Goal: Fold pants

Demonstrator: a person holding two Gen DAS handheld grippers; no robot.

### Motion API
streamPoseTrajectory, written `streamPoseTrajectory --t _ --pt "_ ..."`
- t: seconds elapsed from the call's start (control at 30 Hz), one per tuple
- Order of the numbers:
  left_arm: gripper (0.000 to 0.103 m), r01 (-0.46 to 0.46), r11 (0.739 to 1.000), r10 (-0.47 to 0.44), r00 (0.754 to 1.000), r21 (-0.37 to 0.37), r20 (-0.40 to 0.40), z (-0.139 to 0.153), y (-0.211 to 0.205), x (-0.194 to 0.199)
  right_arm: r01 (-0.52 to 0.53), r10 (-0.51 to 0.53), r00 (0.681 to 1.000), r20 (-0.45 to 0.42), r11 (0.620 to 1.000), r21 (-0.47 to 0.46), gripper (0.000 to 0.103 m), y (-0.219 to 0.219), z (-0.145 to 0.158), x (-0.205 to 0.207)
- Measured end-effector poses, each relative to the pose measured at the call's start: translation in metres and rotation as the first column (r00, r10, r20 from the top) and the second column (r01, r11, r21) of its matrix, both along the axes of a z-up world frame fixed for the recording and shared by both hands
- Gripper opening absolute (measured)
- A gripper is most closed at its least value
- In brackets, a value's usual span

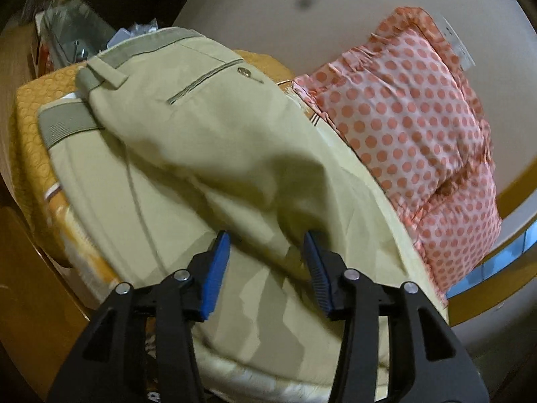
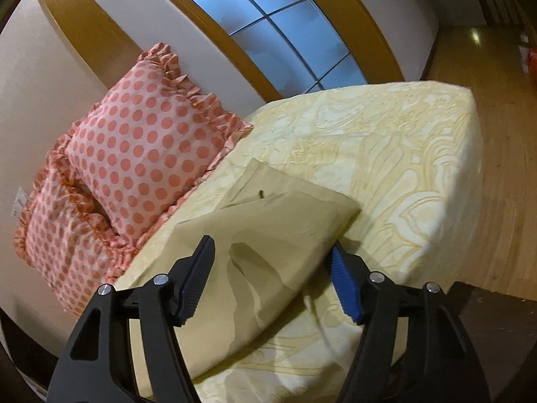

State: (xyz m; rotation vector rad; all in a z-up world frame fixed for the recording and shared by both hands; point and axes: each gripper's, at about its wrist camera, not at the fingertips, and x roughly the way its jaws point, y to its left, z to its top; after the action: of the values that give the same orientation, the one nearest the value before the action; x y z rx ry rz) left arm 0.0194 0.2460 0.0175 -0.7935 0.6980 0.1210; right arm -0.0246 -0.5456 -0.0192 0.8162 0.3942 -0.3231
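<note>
The left gripper [image 1: 266, 252], black-framed with blue ribbed pads, has its jaws spread wide and grips nothing; a raised fold of the khaki cotton pants [image 1: 201, 154] bulges up between the pads and seems to brush the right one at 1 o'clock. The pants lie along the pale yellow patterned bedspread [image 1: 396, 201], waistband and buttoned back pocket [image 1: 208, 80] toward 11 o'clock, one half lapped loosely over the other. An orange circle-print cloth [image 1: 37, 114] shows past the waistband at 9 o'clock, and two pink polka-dot ruffled pillows [image 1: 412, 134] crowd in at 2 o'clock.

The right gripper [image 2: 273, 262] is likewise spread and empty, straddling the leg end of the pants [image 2: 268, 235], whose hem corner points to 1 o'clock.

The fabric looks light, soft and limp, likely to sag and crease rather than hold shape, so the firmer seams, hem and waistband seem the safest holds.

In the right view the pillows [image 2: 134, 154] hem in 10 o'clock, while open bedspread [image 2: 386, 154] stretches to 1 o'clock before the mattress edge drops to the wooden floor [image 2: 496, 168] at 3 o'clock.
</note>
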Motion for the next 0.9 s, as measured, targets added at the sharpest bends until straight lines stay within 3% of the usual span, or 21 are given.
streamPoseTrajectory --t 0.07,0.1,0.13,0.17,0.3,0.43,0.47,0.5,0.53,0.6,0.63,0.7,0.73,0.83,0.87,0.9 --pt "0.044 -0.014 0.999 0.014 1.000 -0.037 -0.007 -0.003 0.006 0.009 0.001 -0.001 1.000 0.012 1.000 -0.007 0.068 0.003 0.000 0.002" --pt "0.035 -0.017 1.000 0.017 1.000 -0.026 -0.018 -0.004 0.007 0.013 -0.011 0.012 1.000 0.007 0.999 -0.032 0.064 0.007 0.000 0.006" --pt "0.012 -0.022 1.000 0.022 0.999 -0.003 -0.035 -0.003 0.006 0.015 -0.014 0.013 1.000 -0.009 0.999 -0.048 0.060 0.009 0.001 0.008" --pt "0.002 -0.012 1.000 0.012 0.999 0.003 -0.034 -0.002 0.007 0.012 -0.016 0.015 1.000 -0.019 0.998 -0.064 0.060 0.012 0.001 0.009" --pt "0.002 0.008 0.999 -0.009 1.000 0.032 0.023 0.020 0.009 -0.022 -0.027 0.028 1.000 0.003 0.998 -0.055 0.058 0.012 0.000 0.005" --pt "0.002 0.023 0.998 -0.021 0.999 0.059 -0.034 0.008 0.014 -0.036 -0.027 0.021 0.999 -0.042 0.986 -0.162 0.058 0.024 0.002 0.009" --pt "0.004 0.026 0.998 -0.023 0.998 0.057 -0.056 -0.001 0.014 -0.036 -0.026 0.014 0.998 -0.059 0.978 -0.208 0.053 0.029 0.001 0.010" --pt "0.005 0.028 0.999 -0.026 0.998 0.043 -0.056 -0.008 0.014 -0.038 -0.033 0.018 0.998 -0.065 0.971 -0.238 0.041 0.033 0.002 0.011" --pt "0.009 0.020 0.999 -0.019 0.999 0.044 -0.040 -0.009 0.015 -0.042 -0.072 0.058 0.996 -0.063 0.968 -0.242 0.007 0.035 0.001 0.012" --pt "0.018 0.000 0.998 0.001 1.000 0.062 -0.011 -0.004 0.015 -0.053 -0.085 0.065 0.994 -0.084 0.960 -0.266 0.007 0.039 -0.001 0.014" --pt "0.029 -0.007 0.997 0.007 1.000 0.075 -0.005 -0.002 0.014 -0.055 -0.083 0.062 0.994 -0.093 0.964 -0.253 0.007 0.037 -0.002 0.016" --pt "0.035 -0.013 0.995 0.012 1.000 0.102 0.012 0.002 0.013 -0.061 -0.066 0.055 0.996 -0.068 0.983 -0.174 0.012 0.029 -0.002 0.015" --pt "0.036 -0.016 0.994 0.015 1.000 0.105 0.017 0.003 0.014 -0.064 -0.065 0.055 0.996 -0.071 0.986 -0.154 0.019 0.027 -0.001 0.016" --pt "0.045 -0.032 0.994 0.030 0.999 0.105 0.030 0.004 0.018 -0.071 -0.075 0.064 0.996 -0.064 0.980 -0.183 0.055 0.033 0.004 0.022" --pt "0.047 -0.047 0.992 0.044 0.999 0.114 0.027 0.003 0.019 -0.073 -0.089 0.078 0.995 -0.060 0.976 -0.198 0.053 0.036 0.005 0.026" --pt "0.048 -0.054 0.992 0.052 0.998 0.115 0.024 0.003 0.021 -0.074 -0.113 0.098 0.992 -0.078 0.971 -0.213 0.040 0.038 0.003 0.034"
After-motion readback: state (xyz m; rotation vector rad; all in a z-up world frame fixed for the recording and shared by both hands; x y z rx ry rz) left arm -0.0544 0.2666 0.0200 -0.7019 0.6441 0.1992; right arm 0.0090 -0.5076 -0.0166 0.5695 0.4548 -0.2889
